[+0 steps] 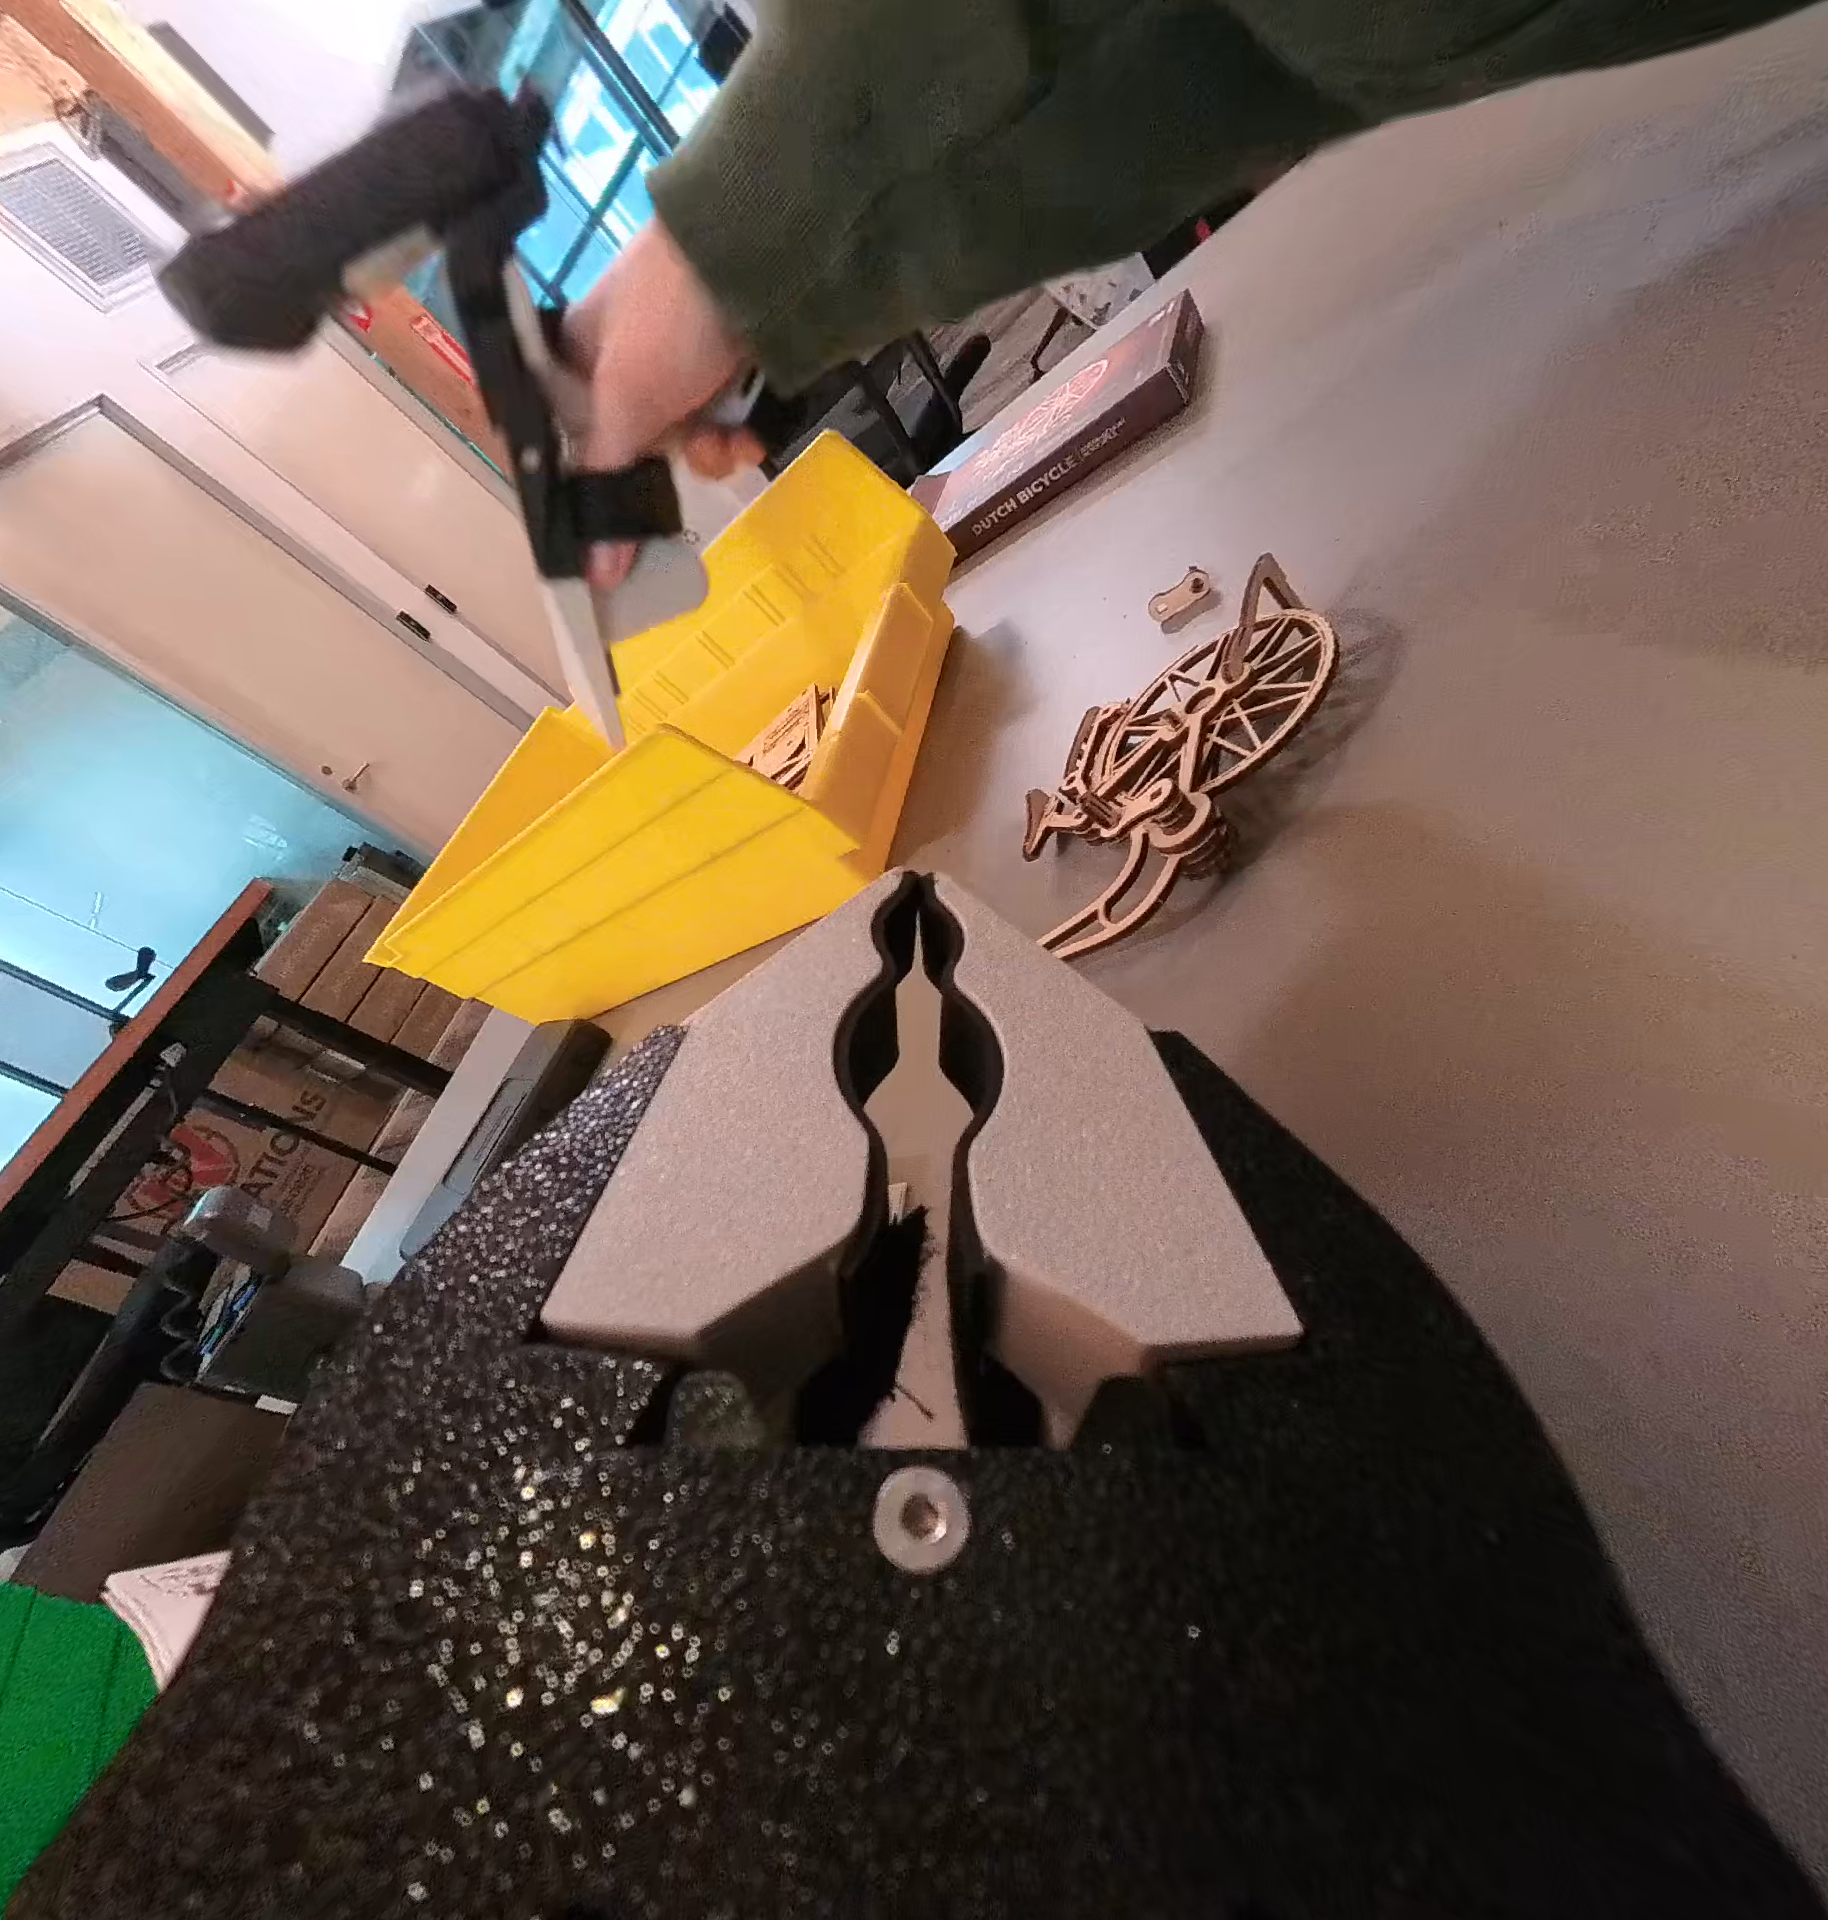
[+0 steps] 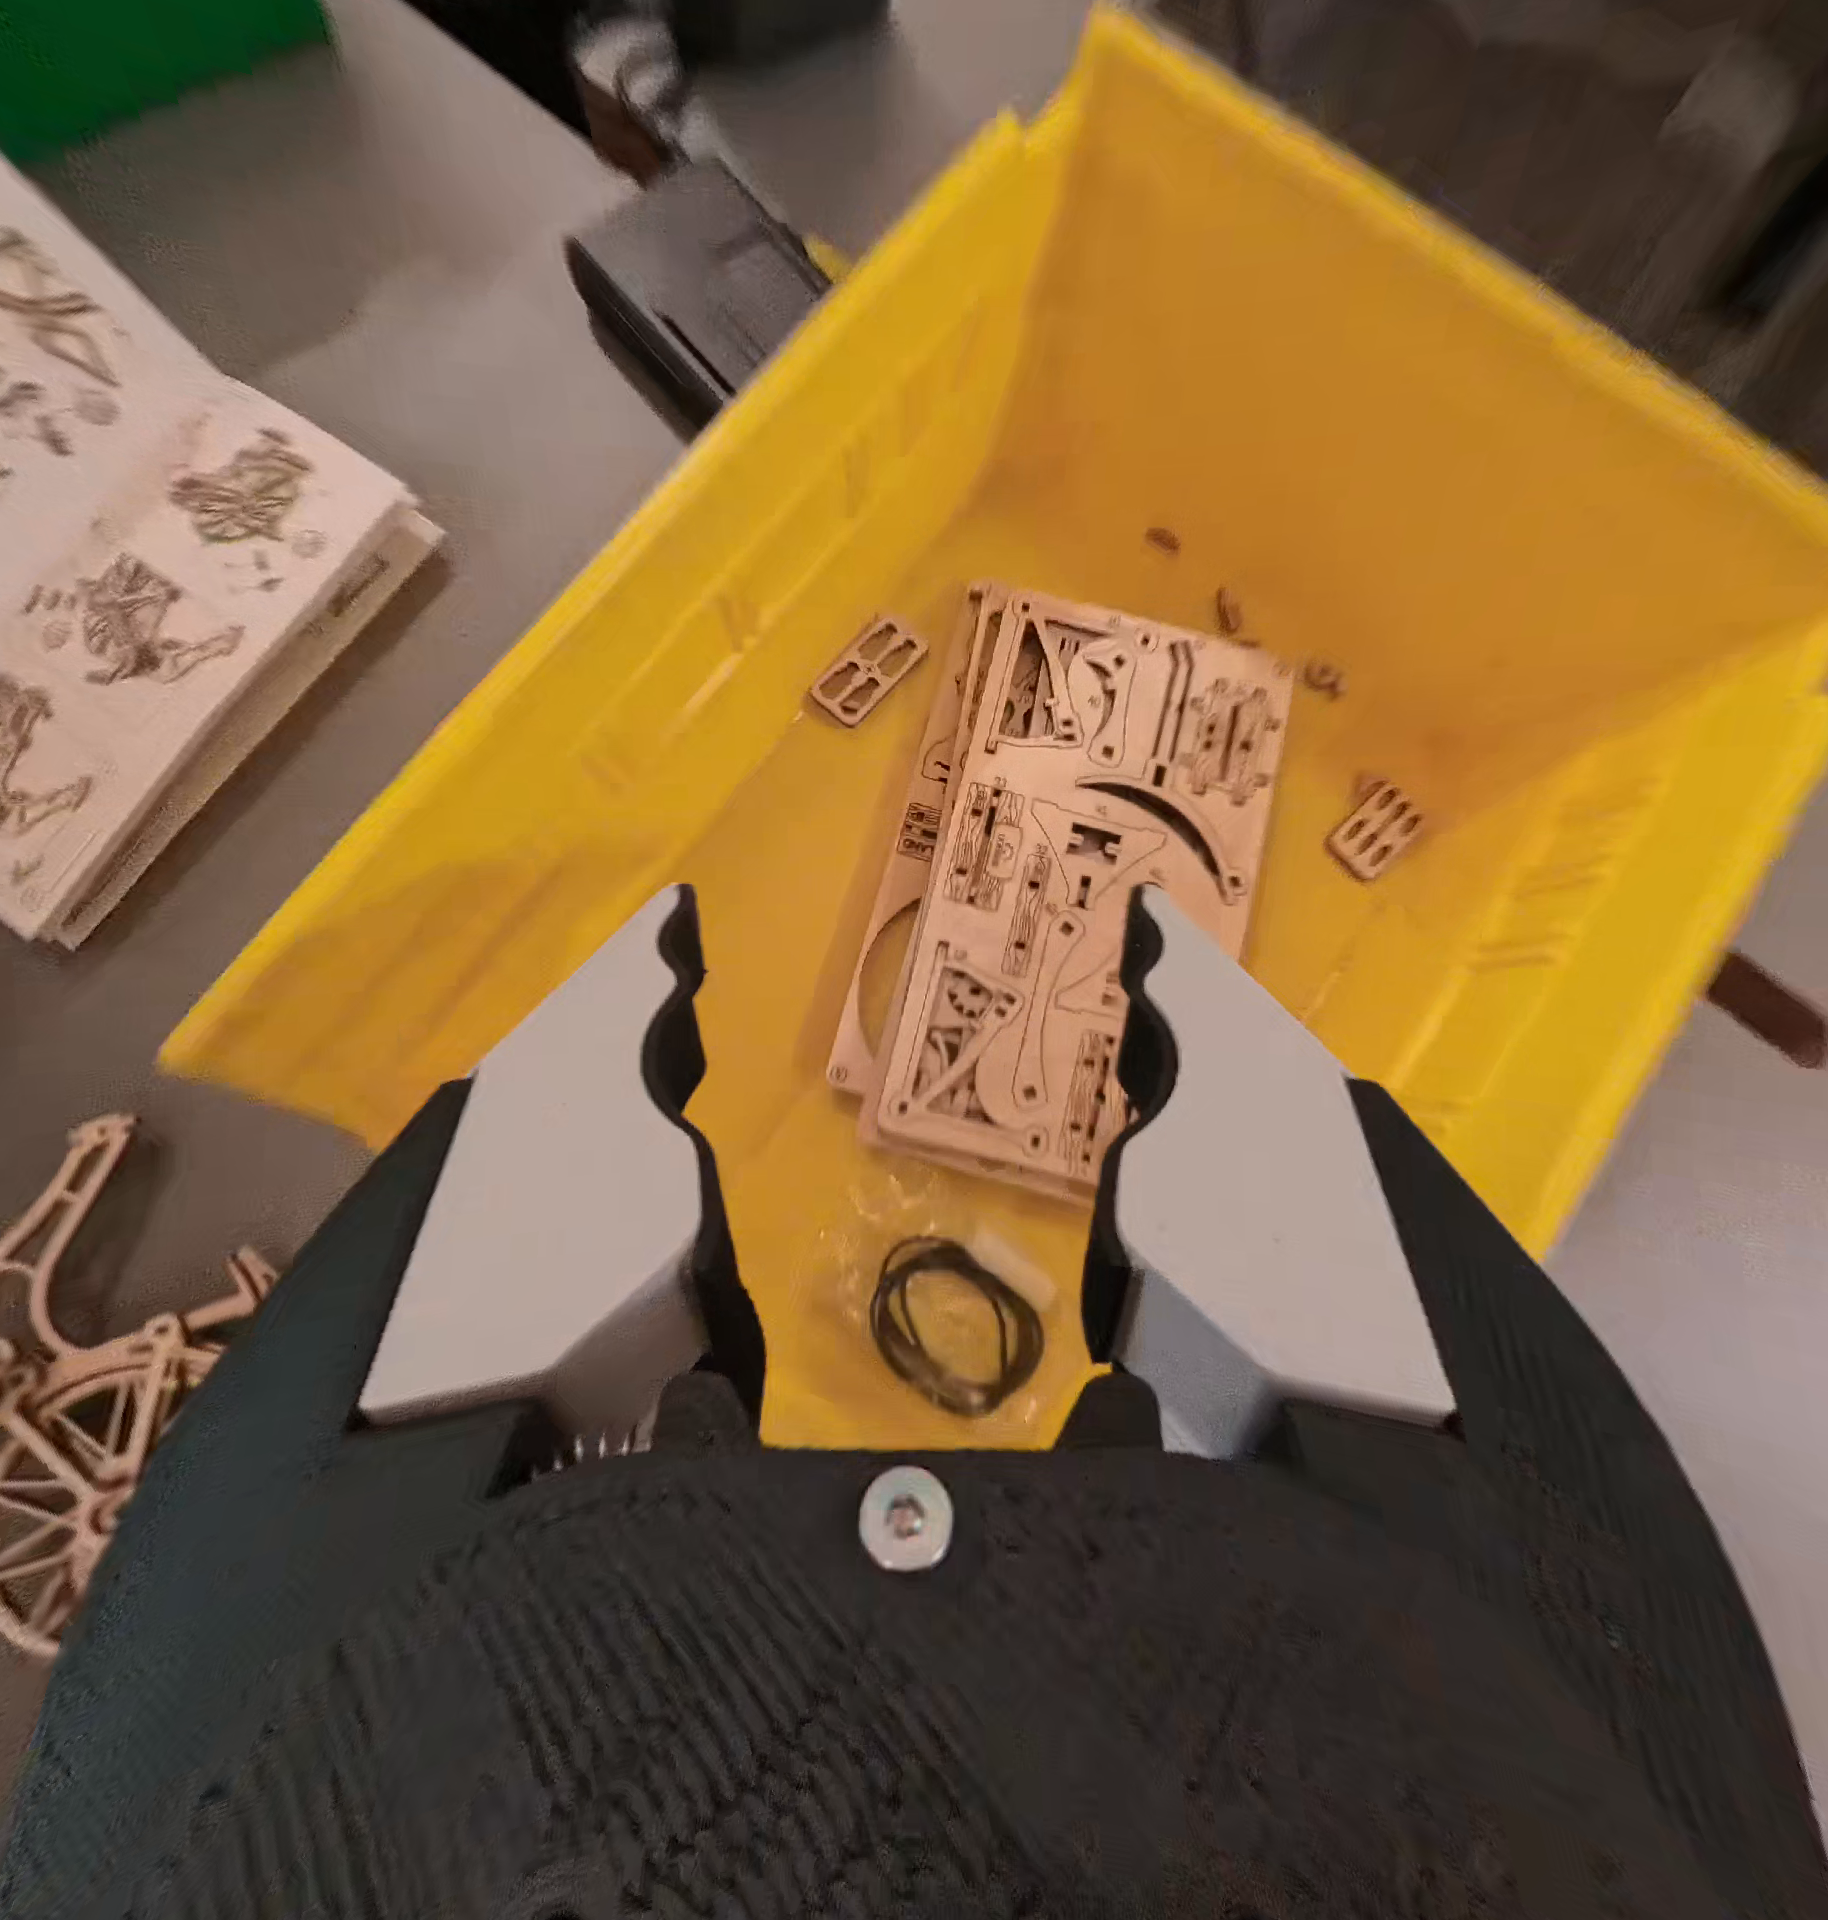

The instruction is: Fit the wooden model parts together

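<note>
Up front in the left wrist view, the left gripper [image 1: 918, 914] sits clenched, its grey fingertips pressed together with nothing between them, low over the grey table [image 1: 1512, 623]. Just beyond it, right of centre, the part-built wooden bicycle model [image 1: 1180, 769] lies on the table, a small loose wooden link [image 1: 1182, 601] near it. A yellow bin [image 1: 681, 831] stands at centre left, a dark kit box [image 1: 1076, 447] behind it. Upper left, a hand [image 1: 661, 353] in a green sleeve holds the right gripper [image 1: 603, 717] over the bin.

Next, in the right wrist view, the right gripper [image 2: 915, 899] is spread wide and empty above the yellow bin [image 2: 598, 727]. Wooden part sheets [image 2: 1066, 852] lie stacked at centre on the bin floor, with small loose pieces [image 2: 868, 667] around them and black rubber bands [image 2: 957, 1325] below. An instruction booklet [image 2: 141, 623] lies upper left; the bicycle model [image 2: 68, 1382] shows lower left.
</note>
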The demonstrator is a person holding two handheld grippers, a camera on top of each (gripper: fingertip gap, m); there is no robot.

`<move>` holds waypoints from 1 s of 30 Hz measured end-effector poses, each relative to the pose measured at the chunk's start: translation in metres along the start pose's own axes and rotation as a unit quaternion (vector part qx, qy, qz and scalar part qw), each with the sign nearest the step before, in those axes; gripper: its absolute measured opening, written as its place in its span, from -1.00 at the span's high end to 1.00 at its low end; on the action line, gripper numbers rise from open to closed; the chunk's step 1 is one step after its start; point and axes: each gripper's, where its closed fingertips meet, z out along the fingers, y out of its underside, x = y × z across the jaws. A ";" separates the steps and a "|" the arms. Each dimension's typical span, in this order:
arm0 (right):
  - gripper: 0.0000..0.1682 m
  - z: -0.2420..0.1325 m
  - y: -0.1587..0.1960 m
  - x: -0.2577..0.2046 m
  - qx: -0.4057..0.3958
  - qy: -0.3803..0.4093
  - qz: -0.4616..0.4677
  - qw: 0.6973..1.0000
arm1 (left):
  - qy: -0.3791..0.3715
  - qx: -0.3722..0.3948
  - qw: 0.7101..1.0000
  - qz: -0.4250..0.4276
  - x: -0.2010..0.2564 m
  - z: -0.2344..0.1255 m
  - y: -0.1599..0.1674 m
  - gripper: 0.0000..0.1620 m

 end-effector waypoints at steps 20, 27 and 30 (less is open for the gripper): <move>0.73 0.063 0.014 0.044 -0.143 0.009 0.064 0.988 | 0.003 0.002 1.000 -0.013 -0.002 0.003 0.000 1.00; -0.11 0.053 0.026 0.042 -0.173 0.004 0.104 0.979 | 0.004 0.001 1.000 -0.005 0.000 0.004 -0.001 1.00; -0.20 0.062 0.041 0.054 -0.188 0.023 0.144 0.971 | 0.006 -0.001 1.000 -0.001 0.001 0.004 -0.001 1.00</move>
